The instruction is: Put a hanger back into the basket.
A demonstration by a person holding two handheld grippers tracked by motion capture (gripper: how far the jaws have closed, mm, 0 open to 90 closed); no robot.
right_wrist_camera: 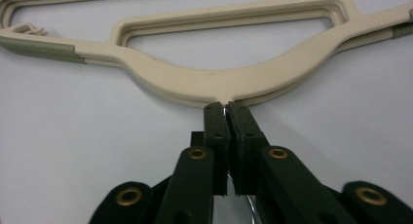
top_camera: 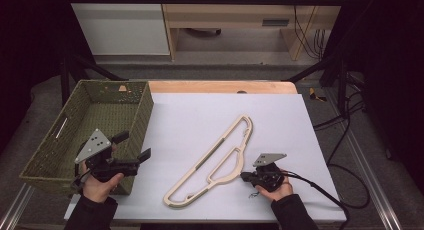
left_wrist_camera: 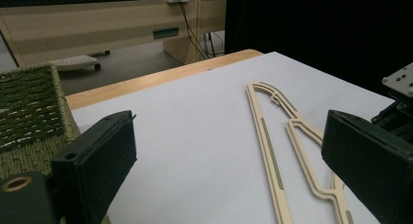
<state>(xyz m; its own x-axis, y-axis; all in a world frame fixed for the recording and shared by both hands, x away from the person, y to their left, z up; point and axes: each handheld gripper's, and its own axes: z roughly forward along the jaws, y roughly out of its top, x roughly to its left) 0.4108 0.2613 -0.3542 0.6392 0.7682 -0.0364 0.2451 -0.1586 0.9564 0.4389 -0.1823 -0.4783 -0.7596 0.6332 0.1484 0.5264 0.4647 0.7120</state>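
Note:
A cream plastic hanger [top_camera: 220, 155] with green grip strips lies flat on the white sheet [top_camera: 190, 115], running diagonally from front left to back right. In the right gripper view the hanger [right_wrist_camera: 219, 83] curves just beyond the jaw tips. My right gripper [top_camera: 243, 176] [right_wrist_camera: 225, 107] sits at the hanger's neck, shut with a thin silvery wire hook [right_wrist_camera: 225, 113] pinched between its pads. My left gripper [top_camera: 135, 146] [left_wrist_camera: 229, 151] hovers open by the front right corner of the green woven basket [top_camera: 142, 115], nothing between its jaws. The left gripper view has the hanger [left_wrist_camera: 272, 151] ahead on the sheet.
The basket [left_wrist_camera: 29, 112] stands on the table's left side and looks empty. A wooden table edge [top_camera: 220, 86] runs along the back. Cables [top_camera: 345, 140] trail on the floor at the right, and a wooden cabinet [top_camera: 235, 20] stands beyond the table.

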